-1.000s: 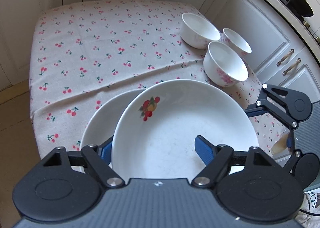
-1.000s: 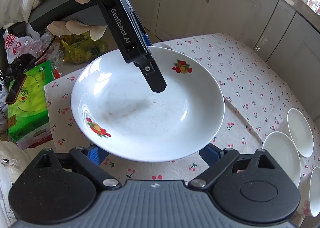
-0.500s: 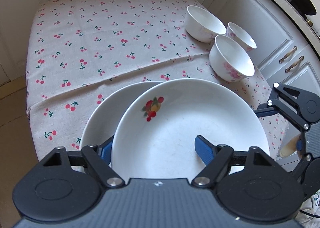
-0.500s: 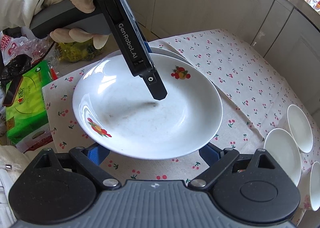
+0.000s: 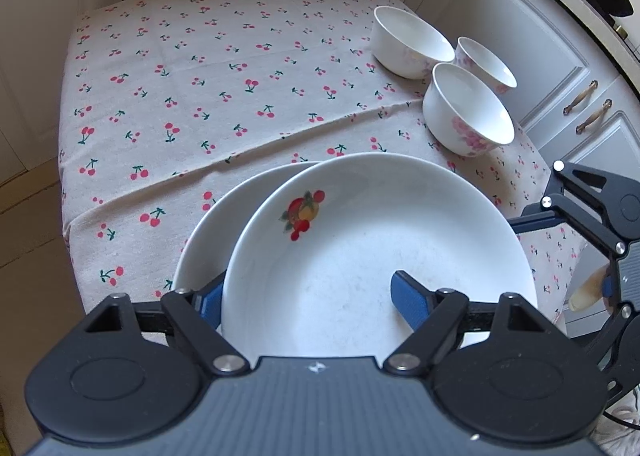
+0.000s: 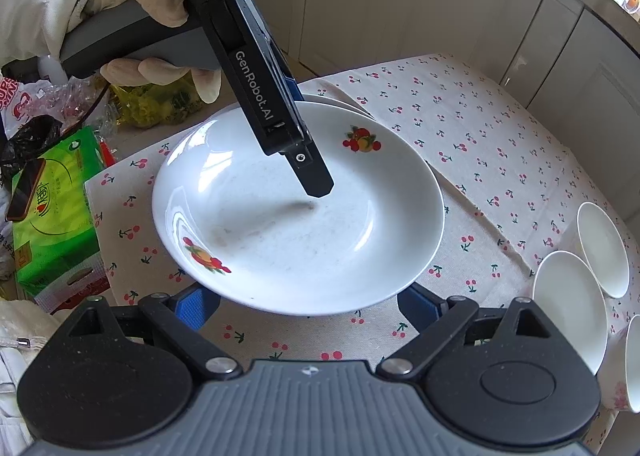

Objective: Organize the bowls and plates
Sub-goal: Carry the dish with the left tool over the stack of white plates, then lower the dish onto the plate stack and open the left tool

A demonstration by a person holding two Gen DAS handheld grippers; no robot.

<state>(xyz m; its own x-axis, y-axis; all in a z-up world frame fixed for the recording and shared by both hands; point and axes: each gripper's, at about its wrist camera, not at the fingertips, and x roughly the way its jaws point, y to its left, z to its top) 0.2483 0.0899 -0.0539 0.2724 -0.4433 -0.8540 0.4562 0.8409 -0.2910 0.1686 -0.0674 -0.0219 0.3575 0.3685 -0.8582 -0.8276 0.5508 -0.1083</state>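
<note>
Left gripper (image 5: 308, 296) clamped on near rim of fruit-print plate (image 5: 380, 248): one finger inside dish, other under rim. Second plate (image 5: 224, 223) peeks out just beyond left finger, underneath. Three bowls (image 5: 468, 115) farther off, ahead-right on cherry tablecloth (image 5: 200, 95). Right gripper (image 6: 308, 308) wide open, holding nothing, plate's edge sits between its fingers, slightly ahead. Green box (image 6: 52, 207) off left.

We see only a crescent of the plain white lower plate (image 5: 208, 232) — the fruit-printed white plate (image 5: 380, 256) covers the rest. The right wrist view's edge cuts a white bowl (image 6: 634, 364) — pattern unreadable.
</note>
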